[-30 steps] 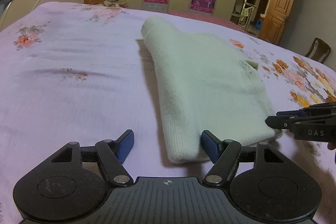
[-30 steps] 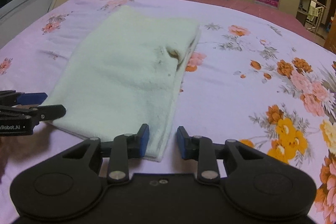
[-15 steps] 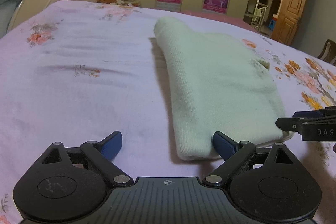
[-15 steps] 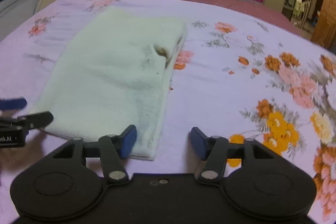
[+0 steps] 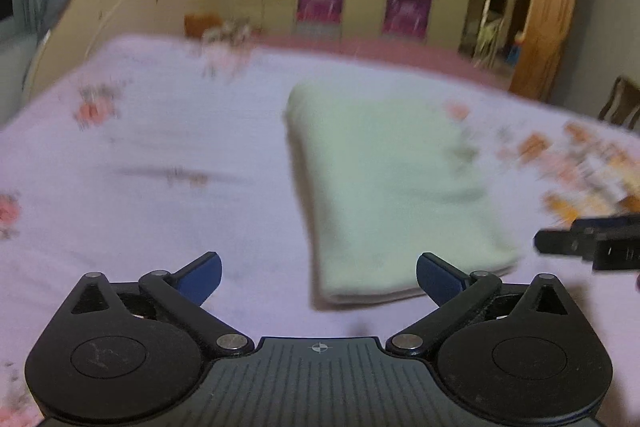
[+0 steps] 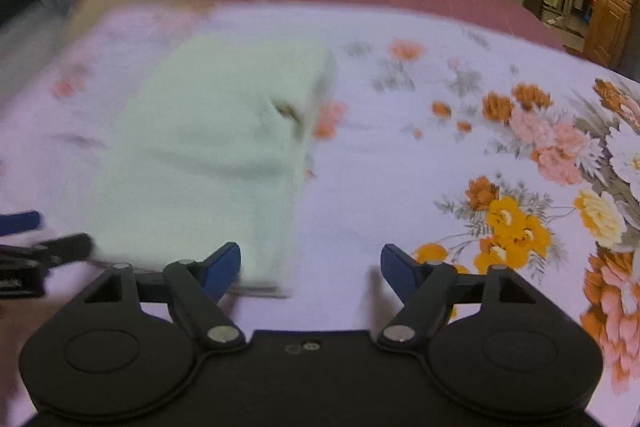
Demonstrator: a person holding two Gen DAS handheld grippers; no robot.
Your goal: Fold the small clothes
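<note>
Left gripper (image 5: 319, 277): jaws spread wide and opening, nothing between them, hovering just short of the near hem. Right gripper (image 6: 311, 269): jaws apart and opening too, clamped on nothing, near right corner just beside its left pad. Ahead, folded pale green garment (image 5: 394, 183) lying flat on the floral bedsheet (image 5: 160, 155), a long rectangle. Likely light, soft, limp knit, no slip risk; best pinched at both near corners through all layers, else sagging and unfolding.
</note>
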